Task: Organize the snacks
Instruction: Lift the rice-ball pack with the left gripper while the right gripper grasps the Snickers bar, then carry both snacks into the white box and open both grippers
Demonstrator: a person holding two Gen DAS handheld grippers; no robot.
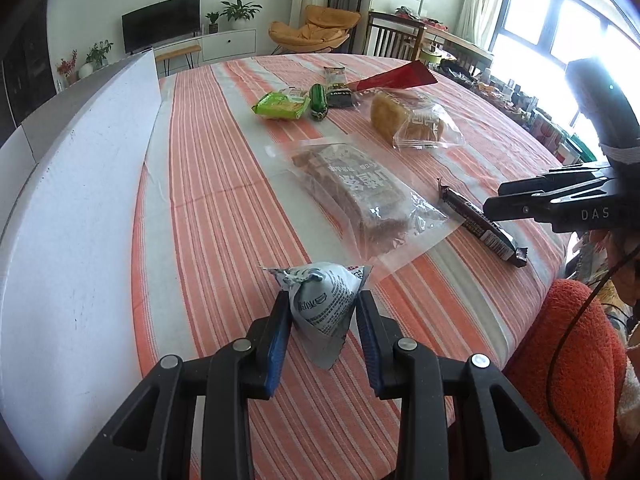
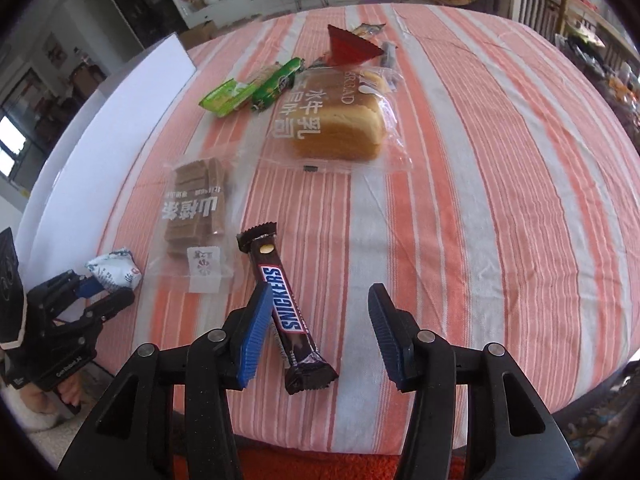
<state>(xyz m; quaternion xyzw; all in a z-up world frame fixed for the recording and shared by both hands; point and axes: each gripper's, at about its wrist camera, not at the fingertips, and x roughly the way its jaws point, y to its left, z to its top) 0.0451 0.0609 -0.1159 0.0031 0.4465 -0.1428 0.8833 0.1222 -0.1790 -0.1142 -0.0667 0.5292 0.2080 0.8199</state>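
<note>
Light, crinkly grey-white pouch (image 1: 320, 304) pinched mid-body by left gripper (image 1: 324, 308); stiff, slick Snickers bar (image 2: 286, 304) between spread right gripper (image 2: 320, 320).

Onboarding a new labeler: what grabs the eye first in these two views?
Likely the Snickers bar lying on the striped tablecloth between the open fingers of the right tool, nearest its left finger. Next, the left tool clamped on a small white triangular packet at the near table edge. Farther back lies bagged sliced bread, the largest item.
</note>
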